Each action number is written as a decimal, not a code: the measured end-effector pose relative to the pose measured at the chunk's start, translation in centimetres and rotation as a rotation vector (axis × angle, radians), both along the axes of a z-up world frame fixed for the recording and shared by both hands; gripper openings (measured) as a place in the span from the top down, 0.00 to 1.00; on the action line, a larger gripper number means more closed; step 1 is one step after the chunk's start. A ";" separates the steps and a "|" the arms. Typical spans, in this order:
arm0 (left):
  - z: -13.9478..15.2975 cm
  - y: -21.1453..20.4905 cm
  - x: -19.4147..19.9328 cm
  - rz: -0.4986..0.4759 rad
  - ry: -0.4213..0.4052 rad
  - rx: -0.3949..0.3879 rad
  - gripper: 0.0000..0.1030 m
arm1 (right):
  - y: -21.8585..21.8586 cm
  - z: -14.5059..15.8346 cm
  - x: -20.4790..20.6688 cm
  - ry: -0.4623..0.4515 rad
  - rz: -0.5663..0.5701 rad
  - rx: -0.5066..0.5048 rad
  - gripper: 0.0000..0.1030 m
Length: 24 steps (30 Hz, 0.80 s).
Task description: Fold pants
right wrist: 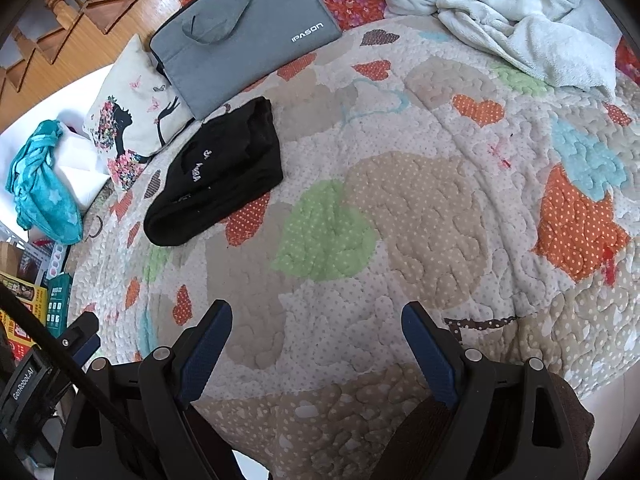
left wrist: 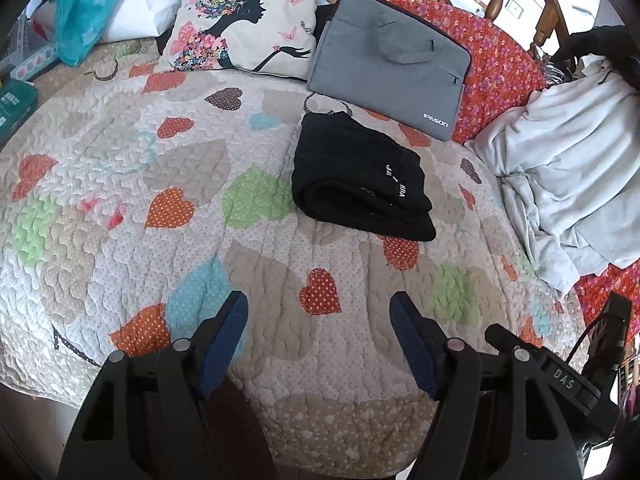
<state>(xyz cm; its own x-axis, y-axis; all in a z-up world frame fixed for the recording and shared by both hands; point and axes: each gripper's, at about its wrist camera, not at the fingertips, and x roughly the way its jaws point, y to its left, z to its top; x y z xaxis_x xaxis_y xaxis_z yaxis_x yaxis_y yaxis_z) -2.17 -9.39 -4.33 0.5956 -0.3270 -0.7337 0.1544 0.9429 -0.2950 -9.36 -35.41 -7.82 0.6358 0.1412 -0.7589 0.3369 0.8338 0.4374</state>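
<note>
Pants, black, soft fabric with small white lettering [left wrist: 362,178] [right wrist: 218,172], folded into a compact stack on the bed's quilted cover with coloured polka-dot hearts [left wrist: 160,160] [right wrist: 400,200]; touched by neither gripper, well apart from both. Grey fabric laptop sleeve marked IPASON [left wrist: 384,60] [right wrist: 244,32] just beyond the stack, leaning on a red floral cover [left wrist: 500,48]; cream pillow printed with a black silhouette and flowers [left wrist: 244,20] [right wrist: 136,120] beside the sleeve. Crumpled pale grey fleece blanket [left wrist: 572,168] [right wrist: 512,12] at the far side; teal star-patterned cloth [left wrist: 84,4] [right wrist: 44,188] near the pillow. Left gripper [left wrist: 320,300] over the near edge of the quilt, jaws spread wide, holding nothing; right gripper [right wrist: 316,312] likewise, blue-padded jaws wide apart and empty.
</note>
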 end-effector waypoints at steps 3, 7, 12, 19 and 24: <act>0.3 -0.4 -0.3 -0.009 -0.004 0.014 0.29 | 0.7 0.8 -0.2 -0.038 0.021 0.046 0.11; 0.8 -0.5 -0.6 -0.003 -0.012 0.049 0.29 | 2.6 -1.3 0.9 -0.015 0.086 0.050 0.09; 2.1 0.5 0.4 0.050 -0.025 0.096 0.29 | 6.1 -0.7 2.1 -0.035 0.236 -0.133 0.09; 3.0 2.4 6.3 0.068 -0.014 0.129 0.29 | 2.7 1.0 4.2 -0.075 0.285 -0.040 0.09; 0.4 1.7 14.3 -0.001 0.096 0.065 0.29 | -1.4 1.7 11.3 -0.050 0.275 0.021 0.09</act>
<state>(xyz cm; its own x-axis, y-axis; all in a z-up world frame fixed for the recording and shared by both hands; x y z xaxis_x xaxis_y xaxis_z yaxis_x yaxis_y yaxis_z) 12.14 -7.64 -3.90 0.5211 -0.2778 -0.8070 0.1295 0.9603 -0.2469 1.92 -36.77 -6.14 0.6079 0.3287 -0.7228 0.0771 0.8815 0.4658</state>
